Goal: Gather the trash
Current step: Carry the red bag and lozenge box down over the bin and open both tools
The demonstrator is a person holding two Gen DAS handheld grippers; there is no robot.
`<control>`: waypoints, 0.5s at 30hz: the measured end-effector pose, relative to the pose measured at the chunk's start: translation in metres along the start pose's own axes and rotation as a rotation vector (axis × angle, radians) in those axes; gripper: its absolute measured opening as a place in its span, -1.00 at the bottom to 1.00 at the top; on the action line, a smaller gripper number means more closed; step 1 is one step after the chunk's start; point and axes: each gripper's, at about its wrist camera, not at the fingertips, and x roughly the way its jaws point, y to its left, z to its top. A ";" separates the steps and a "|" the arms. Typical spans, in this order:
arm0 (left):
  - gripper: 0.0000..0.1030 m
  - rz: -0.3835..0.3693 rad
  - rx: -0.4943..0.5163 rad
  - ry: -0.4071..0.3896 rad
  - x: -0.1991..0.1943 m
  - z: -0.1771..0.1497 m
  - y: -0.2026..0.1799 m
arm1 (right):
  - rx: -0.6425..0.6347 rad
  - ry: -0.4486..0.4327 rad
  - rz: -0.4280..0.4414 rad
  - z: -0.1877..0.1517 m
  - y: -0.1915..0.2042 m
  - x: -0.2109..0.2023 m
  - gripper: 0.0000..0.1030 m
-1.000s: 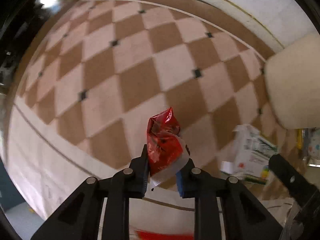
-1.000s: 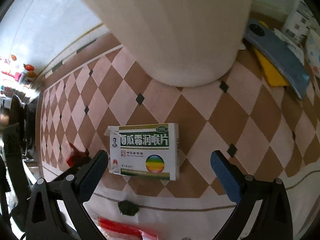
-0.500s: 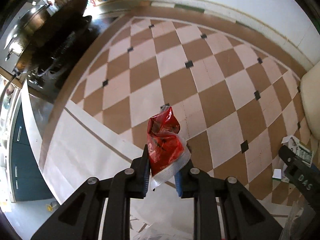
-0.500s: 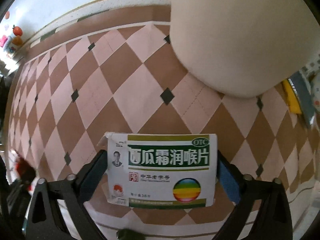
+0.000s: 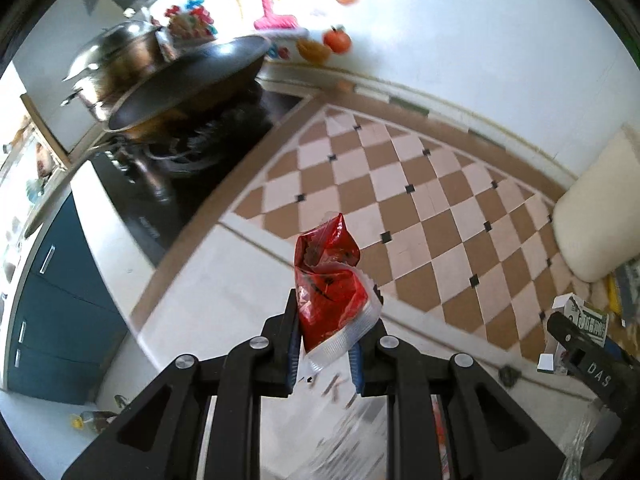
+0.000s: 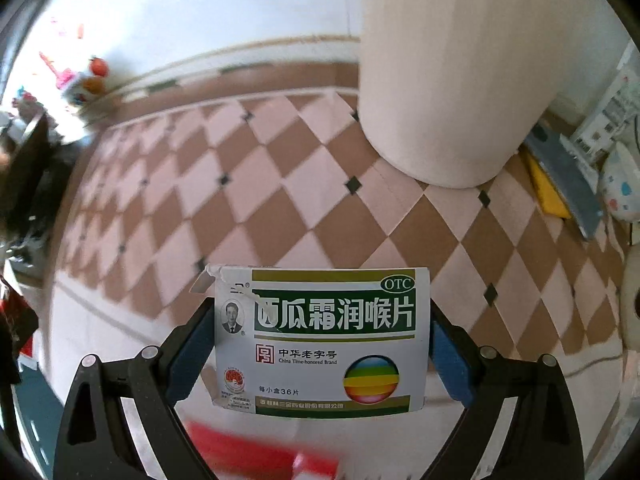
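Observation:
My left gripper (image 5: 326, 340) is shut on a crumpled red sachet (image 5: 328, 280) with a clear sealed edge, held up above the counter. My right gripper (image 6: 320, 344) is shut on a white and green medicine box (image 6: 320, 336) with Chinese lettering, its blue pads pressing both short ends. The box and right gripper also show at the right edge of the left wrist view (image 5: 576, 332). The red sachet shows as a blurred red patch at the far left of the right wrist view (image 6: 16, 316).
A checkered brown and pink counter (image 5: 400, 200) with a white border. A large cream cylinder (image 6: 460, 72) stands at the right. A stove with a pan and a lidded pot (image 5: 180, 72) is at the left. A grey and yellow item (image 6: 560, 176) lies at far right. Clear plastic (image 5: 352, 420) lies below the left gripper.
My right gripper closed on the medicine box and lifted it. My left gripper rose and tilted up with the red sachet, bringing the stove and wall into view.

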 end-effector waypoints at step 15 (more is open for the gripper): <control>-0.68 0.015 -0.014 -0.146 -0.114 -0.128 0.160 | -0.098 -0.181 0.113 -0.151 0.095 -0.174 0.88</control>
